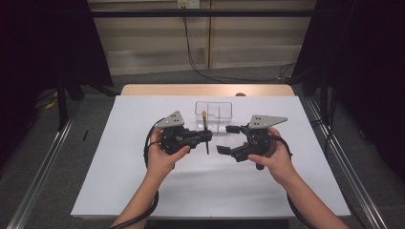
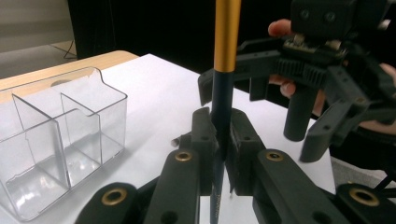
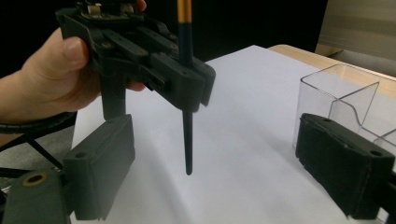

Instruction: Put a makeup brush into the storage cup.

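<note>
High view: at frame centre the left gripper [image 1: 206, 136] clenches a makeup brush [image 1: 205, 131] upright, just before the clear organizer [image 1: 213, 116]; the right gripper [image 1: 228, 139] faces it, jaws spread. Left gripper view: keep the dark handle [image 2: 221, 112] vertical. Right gripper view: the tip [image 3: 188, 161] probably hangs clear of the table; approach level.
</note>
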